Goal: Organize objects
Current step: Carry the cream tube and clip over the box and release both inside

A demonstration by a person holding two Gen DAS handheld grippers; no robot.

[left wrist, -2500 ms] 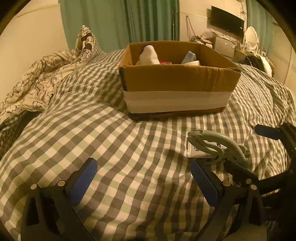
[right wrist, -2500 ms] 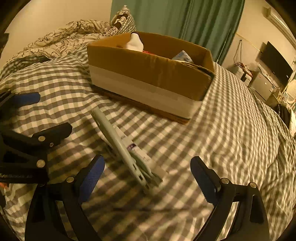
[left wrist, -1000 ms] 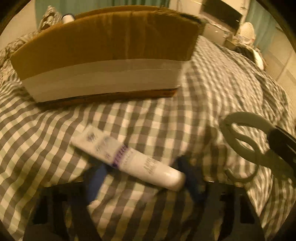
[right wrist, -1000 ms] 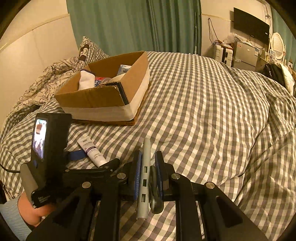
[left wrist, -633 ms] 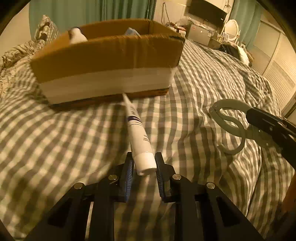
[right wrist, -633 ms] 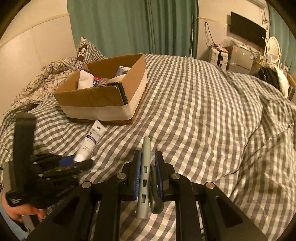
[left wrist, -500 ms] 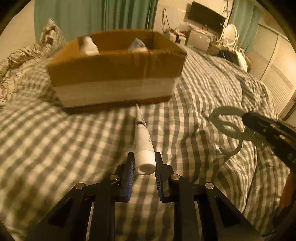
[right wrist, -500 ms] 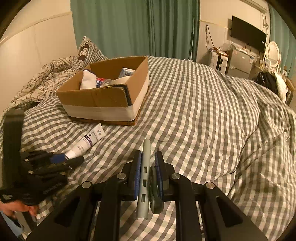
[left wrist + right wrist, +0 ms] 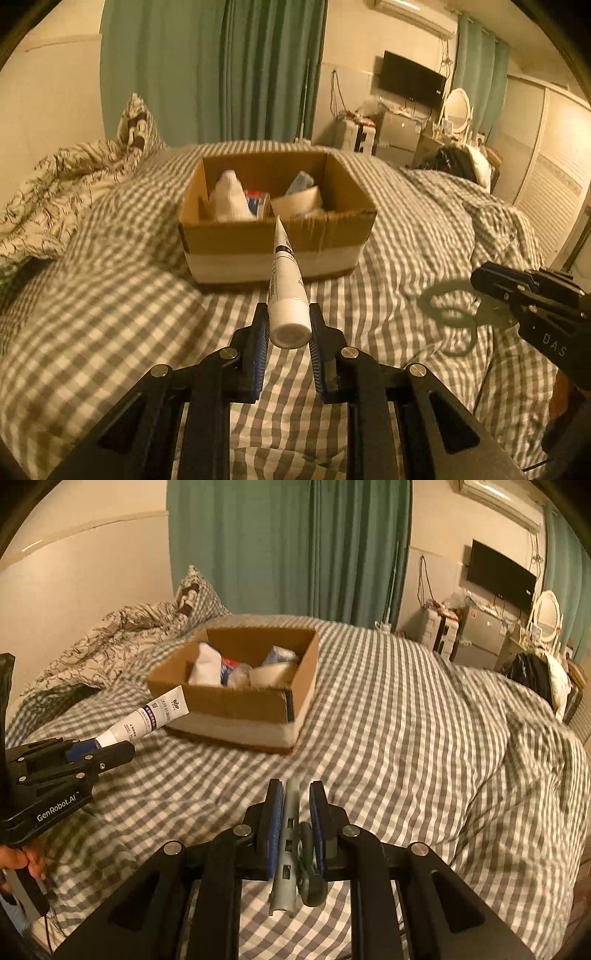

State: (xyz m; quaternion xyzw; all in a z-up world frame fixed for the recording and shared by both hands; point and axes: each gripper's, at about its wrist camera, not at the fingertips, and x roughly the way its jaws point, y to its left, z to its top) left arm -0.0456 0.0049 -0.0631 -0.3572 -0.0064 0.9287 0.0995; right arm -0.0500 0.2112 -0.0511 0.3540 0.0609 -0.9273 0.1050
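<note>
Above the checked bedspread [image 9: 110, 314], the left gripper [image 9: 286, 332] clamps a white tube [image 9: 286, 284] (crimped end toward the cardboard box [image 9: 277, 243]); the right gripper [image 9: 297, 812] pinches grey scissors [image 9: 290, 845].

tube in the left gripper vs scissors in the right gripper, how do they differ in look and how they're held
The tube is white, round and capped with a purple band; the scissors are flat grey-green.

The left gripper clamps the tube at its cap end, crimped end toward the cardboard box; the right gripper clamps the scissors edge-on, with the handle loops sticking out.

Both are held above the checked bedspread.
</note>
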